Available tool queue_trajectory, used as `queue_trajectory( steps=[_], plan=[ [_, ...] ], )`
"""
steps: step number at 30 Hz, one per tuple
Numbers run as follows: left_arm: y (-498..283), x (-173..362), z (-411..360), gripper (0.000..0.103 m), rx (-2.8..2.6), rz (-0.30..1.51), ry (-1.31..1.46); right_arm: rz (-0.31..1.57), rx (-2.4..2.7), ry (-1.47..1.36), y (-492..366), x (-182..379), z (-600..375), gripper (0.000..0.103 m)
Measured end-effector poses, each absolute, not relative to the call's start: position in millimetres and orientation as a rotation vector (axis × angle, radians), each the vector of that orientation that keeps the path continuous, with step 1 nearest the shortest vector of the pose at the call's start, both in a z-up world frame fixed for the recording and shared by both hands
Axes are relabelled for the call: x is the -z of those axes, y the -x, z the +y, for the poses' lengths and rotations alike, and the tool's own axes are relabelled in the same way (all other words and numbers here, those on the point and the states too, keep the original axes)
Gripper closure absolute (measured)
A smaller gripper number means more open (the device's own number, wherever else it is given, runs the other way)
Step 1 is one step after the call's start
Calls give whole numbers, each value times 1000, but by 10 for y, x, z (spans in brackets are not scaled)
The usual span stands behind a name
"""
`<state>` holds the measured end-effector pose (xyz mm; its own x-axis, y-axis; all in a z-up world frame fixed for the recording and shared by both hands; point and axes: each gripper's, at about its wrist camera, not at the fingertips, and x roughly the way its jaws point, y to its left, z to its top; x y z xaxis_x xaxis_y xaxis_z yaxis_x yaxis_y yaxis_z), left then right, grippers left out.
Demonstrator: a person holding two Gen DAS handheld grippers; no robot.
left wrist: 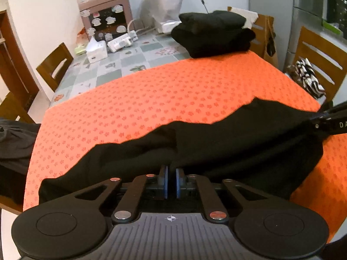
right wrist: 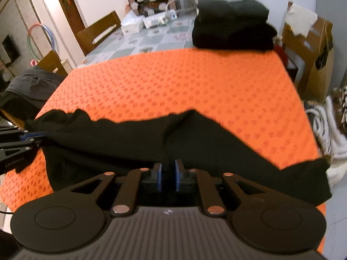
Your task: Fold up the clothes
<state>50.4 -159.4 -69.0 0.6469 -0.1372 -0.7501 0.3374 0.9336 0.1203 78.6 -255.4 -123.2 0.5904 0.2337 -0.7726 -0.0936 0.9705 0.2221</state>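
Black garment [left wrist: 216, 143] lies crumpled across the near edge of the orange cloth [left wrist: 151, 91] on the table, stretched btwn both grippers. Left gripper [left wrist: 171, 176] has its blue pads drawn nearly together, a slim gap showing, w/ black fabric bunched right at the tips; looks like a pinch on the hem, tho the dark cloth hides the exact contact. Right gripper [right wrist: 168, 169] is much the same: pads close, narrow gap, fabric gathered between them, prob. pinched.

Progress: a stack of folded black clothes [right wrist: 234, 28] sits at the far right corner, partly on the orange cloth, so several pieces seem done already. The current piece isn't folded yet; it's rumpled w/ a wavy far edge, no clean crease visible. Left to do, by my read: spread it flat, make the folds, add it to the stack. More dark clothes [right wrist: 28, 86] wait on a chair off the left side, so the job's maybe midway.
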Motion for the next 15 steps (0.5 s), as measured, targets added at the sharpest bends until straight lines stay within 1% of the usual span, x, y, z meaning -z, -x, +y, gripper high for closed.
queue_trajectory(
  steps=[4, 6, 7, 13, 15],
  plan=[
    [-450, 707, -1534, 90, 303, 838, -251, 911, -218, -151, -722, 1233, -2529, 90],
    [-420, 720, -1505, 88, 324, 850, -256, 901, -239, -144, -686, 1221, -2547, 88],
    [-403, 728, -1493, 88, 331, 854, -264, 897, -251, -130, -668, 1215, -2549, 87],
    [-298, 749, -1324, 87, 359, 883, -263, 911, -300, -64, -521, 1221, -2623, 86],
    [-263, 739, -1266, 83, 370, 875, -258, 918, -308, -47, -469, 1221, -2662, 86]
  ],
)
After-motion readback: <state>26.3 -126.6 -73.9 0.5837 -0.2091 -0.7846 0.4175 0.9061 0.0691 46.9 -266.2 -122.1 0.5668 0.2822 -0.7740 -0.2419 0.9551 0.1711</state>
